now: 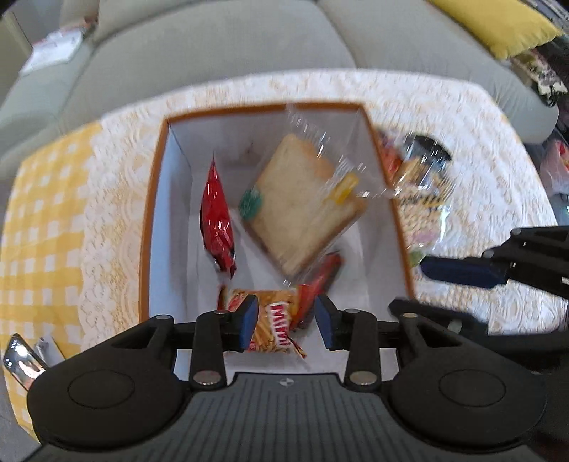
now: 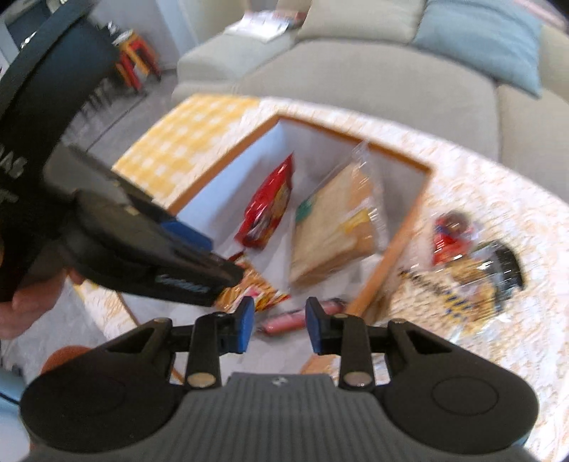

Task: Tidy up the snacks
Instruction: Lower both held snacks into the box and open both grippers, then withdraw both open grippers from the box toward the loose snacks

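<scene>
An orange-rimmed box (image 1: pixel 153 213) with a white inside holds a wrapped sandwich (image 1: pixel 302 206), a red packet (image 1: pixel 217 220), an orange "Mimi" packet (image 1: pixel 274 320) and a red bar (image 1: pixel 320 284). My left gripper (image 1: pixel 286 321) hangs open over the box's near end, above the orange packet, gripping nothing. My right gripper (image 2: pixel 280 325) is open too and empty, above the box's near corner (image 2: pixel 394 245). Outside the box on the lace cloth lie a clear bag of yellow-and-black snacks (image 2: pixel 462 284) and a small red snack (image 2: pixel 451 234). Both views are blurred.
A grey sofa (image 1: pixel 213 53) runs behind the table, with a yellow cushion (image 1: pixel 498 25) and a blue cushion (image 2: pixel 480 42). A yellow checked cloth (image 1: pixel 42 231) covers the table's left part. A phone (image 1: pixel 21 362) lies at the near left. Red and yellow stools (image 2: pixel 135 60) stand beyond.
</scene>
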The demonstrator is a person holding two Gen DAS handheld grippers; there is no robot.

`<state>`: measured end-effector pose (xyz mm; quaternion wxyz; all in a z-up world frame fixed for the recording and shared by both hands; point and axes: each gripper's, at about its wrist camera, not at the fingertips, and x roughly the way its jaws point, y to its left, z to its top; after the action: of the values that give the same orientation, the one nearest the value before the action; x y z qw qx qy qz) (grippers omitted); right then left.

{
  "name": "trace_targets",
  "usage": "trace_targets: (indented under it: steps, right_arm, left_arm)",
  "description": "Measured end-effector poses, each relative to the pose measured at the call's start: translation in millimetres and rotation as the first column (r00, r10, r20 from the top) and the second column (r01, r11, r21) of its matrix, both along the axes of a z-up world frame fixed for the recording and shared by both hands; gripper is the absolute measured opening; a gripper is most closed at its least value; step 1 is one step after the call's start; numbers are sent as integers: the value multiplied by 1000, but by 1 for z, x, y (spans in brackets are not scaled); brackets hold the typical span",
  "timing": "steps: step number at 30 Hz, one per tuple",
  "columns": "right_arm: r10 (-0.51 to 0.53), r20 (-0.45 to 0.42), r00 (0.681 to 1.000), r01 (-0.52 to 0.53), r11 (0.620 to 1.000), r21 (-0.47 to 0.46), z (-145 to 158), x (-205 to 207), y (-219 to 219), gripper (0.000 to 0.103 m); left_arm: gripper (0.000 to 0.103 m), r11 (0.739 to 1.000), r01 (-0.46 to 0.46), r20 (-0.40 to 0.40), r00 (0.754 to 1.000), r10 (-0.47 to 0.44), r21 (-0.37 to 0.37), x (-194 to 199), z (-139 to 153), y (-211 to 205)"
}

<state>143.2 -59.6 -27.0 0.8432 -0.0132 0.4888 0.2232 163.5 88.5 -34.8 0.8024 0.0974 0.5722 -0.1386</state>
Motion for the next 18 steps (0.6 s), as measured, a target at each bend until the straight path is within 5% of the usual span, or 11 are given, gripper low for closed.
trace_targets:
  steps: [10,18]
  right_arm:
    - [-148,181,972,157,987,-38,10,-42,-70,30]
    - [-221,222,950,241,968,-65,-11,-81,-112,30]
  left_arm:
    - [44,998,35,207,978,-24,-48,-57,27,-56]
    - [44,992,84,236,970,-60,-96,-92,14,-100]
